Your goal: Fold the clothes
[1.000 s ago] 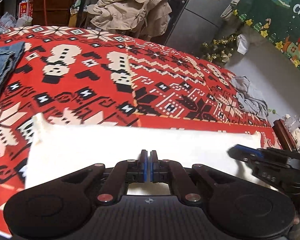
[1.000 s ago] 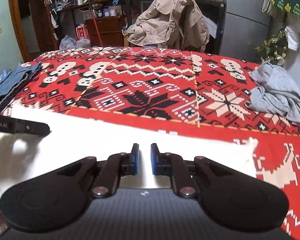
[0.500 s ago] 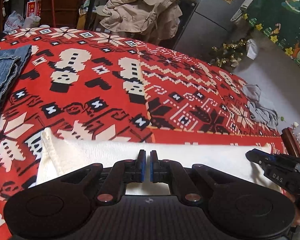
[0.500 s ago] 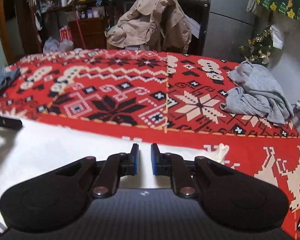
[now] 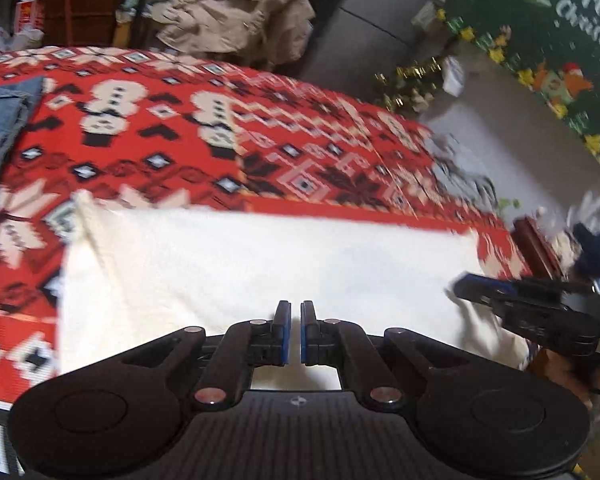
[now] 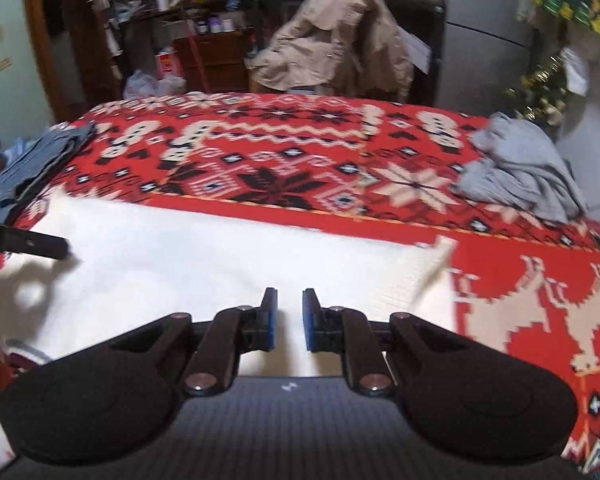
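Observation:
A white garment (image 5: 260, 264) (image 6: 220, 264) lies spread flat across the near part of a red patterned blanket (image 5: 300, 152) (image 6: 280, 152). My left gripper (image 5: 294, 332) is at the garment's near edge, pads almost together with white cloth in the thin gap. My right gripper (image 6: 287, 320) holds the same near edge further right, with cloth filling a slightly wider gap. In the left wrist view the right gripper (image 5: 472, 284) has white cloth bunched and hanging beneath it. In the right wrist view the left fingertips (image 6: 56, 246) touch the cloth at the left.
Folded blue jeans (image 5: 0, 120) (image 6: 32, 160) lie at the blanket's left edge. A crumpled grey garment (image 6: 520, 172) (image 5: 460, 172) sits at the right. Behind the bed are a chair with a beige coat (image 6: 340, 40), cluttered shelves and a small Christmas tree (image 6: 544, 88).
The band of white cloth ahead of both grippers narrowed half a second ago and is now wider and flatter. Both views have shifted and blurred. Neither gripper's jaw gap has changed.

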Demonstrator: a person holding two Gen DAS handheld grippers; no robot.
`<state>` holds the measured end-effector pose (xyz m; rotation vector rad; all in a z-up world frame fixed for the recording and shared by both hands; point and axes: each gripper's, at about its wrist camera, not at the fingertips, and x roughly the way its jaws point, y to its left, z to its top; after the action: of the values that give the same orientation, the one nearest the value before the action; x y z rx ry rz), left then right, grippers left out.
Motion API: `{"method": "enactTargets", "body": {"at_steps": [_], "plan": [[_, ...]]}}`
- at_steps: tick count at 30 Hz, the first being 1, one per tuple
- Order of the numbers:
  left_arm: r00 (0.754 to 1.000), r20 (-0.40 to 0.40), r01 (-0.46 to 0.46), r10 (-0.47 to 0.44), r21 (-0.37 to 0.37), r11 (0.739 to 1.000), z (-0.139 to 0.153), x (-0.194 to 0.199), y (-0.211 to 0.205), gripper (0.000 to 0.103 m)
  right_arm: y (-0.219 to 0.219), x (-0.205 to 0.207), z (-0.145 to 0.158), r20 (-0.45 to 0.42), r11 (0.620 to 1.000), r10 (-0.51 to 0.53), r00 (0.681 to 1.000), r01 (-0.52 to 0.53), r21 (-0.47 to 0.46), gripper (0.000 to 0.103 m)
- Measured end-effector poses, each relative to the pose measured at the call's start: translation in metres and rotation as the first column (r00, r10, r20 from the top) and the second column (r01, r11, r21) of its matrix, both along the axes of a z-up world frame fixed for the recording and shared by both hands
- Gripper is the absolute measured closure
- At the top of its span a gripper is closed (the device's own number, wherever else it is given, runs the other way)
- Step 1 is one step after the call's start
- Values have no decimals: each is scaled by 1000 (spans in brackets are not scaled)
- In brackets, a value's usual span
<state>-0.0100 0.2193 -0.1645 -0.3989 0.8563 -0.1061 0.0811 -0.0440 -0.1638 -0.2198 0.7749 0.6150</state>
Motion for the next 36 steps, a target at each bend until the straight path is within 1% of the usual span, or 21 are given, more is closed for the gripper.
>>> {"method": "enactTargets", "body": {"at_steps": [3, 5, 8, 12, 15, 18, 21, 23, 25, 27, 32, 34, 36], "plan": [[999, -37, 23, -22, 27, 999, -8, 1, -10, 100, 14, -7, -6, -14, 999, 33, 999, -34, -18, 89], [999, -36, 29, -28, 20, 999, -9, -7, -10, 100, 14, -13, -12, -26, 998, 40, 999, -41, -38, 89], [998, -49, 33, -32, 20, 999, -7, -22, -6, 100, -2, -27, -13, -40, 998, 42, 998, -44, -42, 89], [997, -66, 29, -26, 47, 998, -7, -42, -6, 100, -28, -46, -12, -71, 999, 28, 997, -31, -38, 89], [998, -68, 20, -17, 49, 999, -4, -54, -6, 100, -37, -56, -10, -76, 999, 28, 997, -31, -39, 89], [999, -35, 26, -24, 45, 999, 4, -59, -11, 100, -35, -62, -1, -56, 999, 44, 997, -45, -17, 89], [998, -12, 64, -63, 27, 998, 7, -56, -23, 100, -23, -67, 5, -40, 997, 73, 996, -73, 11, 89], [995, -35, 93, -92, 39, 995, 0, -53, -31, 100, -11, -72, 3, -35, 994, 113, 993, -113, 6, 89], [993, -61, 106, -102, 76, 991, -8, -55, -35, 100, -2, -76, -5, -44, 990, 135, 990, -137, -26, 89], [993, -51, 112, -108, 80, 990, -9, -63, -32, 100, -3, -82, -12, -38, 989, 139, 990, -141, -43, 89], [993, -49, 106, -103, 69, 992, -8, -79, -26, 100, -25, -94, -10, -51, 992, 128, 991, -129, -18, 90], [994, -51, 104, -100, 79, 991, -6, -81, -28, 100, -31, -93, -8, -52, 993, 117, 992, -118, -14, 90], [995, -40, 99, -96, 86, 991, -1, -79, -28, 100, -35, -85, -1, -36, 996, 92, 995, -92, 8, 89]]}}
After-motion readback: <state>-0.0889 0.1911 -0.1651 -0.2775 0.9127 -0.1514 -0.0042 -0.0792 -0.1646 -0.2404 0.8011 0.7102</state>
